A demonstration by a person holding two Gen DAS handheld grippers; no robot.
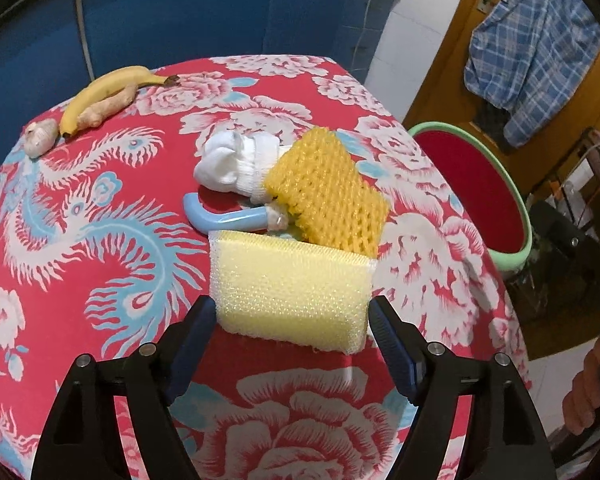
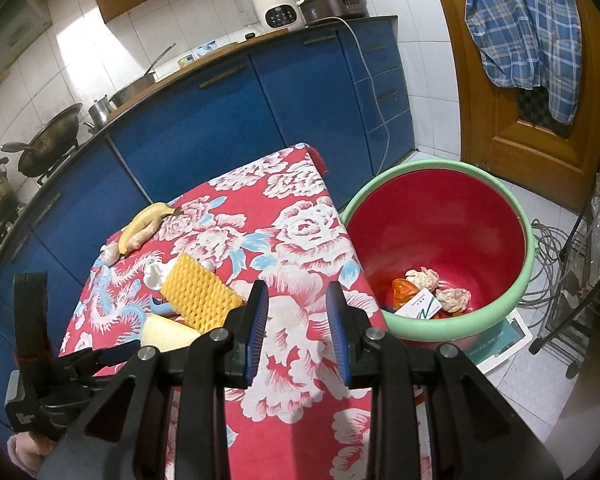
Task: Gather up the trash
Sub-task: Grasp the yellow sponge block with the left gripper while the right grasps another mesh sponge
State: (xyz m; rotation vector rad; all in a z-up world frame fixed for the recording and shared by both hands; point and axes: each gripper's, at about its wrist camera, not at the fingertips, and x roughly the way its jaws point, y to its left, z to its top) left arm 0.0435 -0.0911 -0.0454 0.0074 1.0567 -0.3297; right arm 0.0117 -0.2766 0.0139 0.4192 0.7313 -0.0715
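Observation:
A pale yellow sponge (image 1: pixel 292 288) lies on the red flowered tablecloth (image 1: pixel 100 208). My left gripper (image 1: pixel 290 308) straddles its near end, one pad at each side, and the sponge looks unsqueezed. Behind it lie a yellow foam net (image 1: pixel 328 192), a white rolled sock (image 1: pixel 236 160) and a blue curved handle (image 1: pixel 220 220). My right gripper (image 2: pixel 298 292) hovers open and empty over the table's right edge. Beside it stands the red bin with a green rim (image 2: pixel 532 240), holding crumpled paper (image 2: pixel 452 296) and a card. The sponge (image 2: pixel 168 332) also shows in the right wrist view.
A banana (image 1: pixel 104 92), a ginger root (image 1: pixel 108 108) and a garlic bulb (image 1: pixel 40 138) lie at the table's far left corner. Blue kitchen cabinets (image 2: pixel 220 120) stand behind the table. A wooden door with a hung plaid shirt (image 2: pixel 524 24) is at the right; cables lie on the floor.

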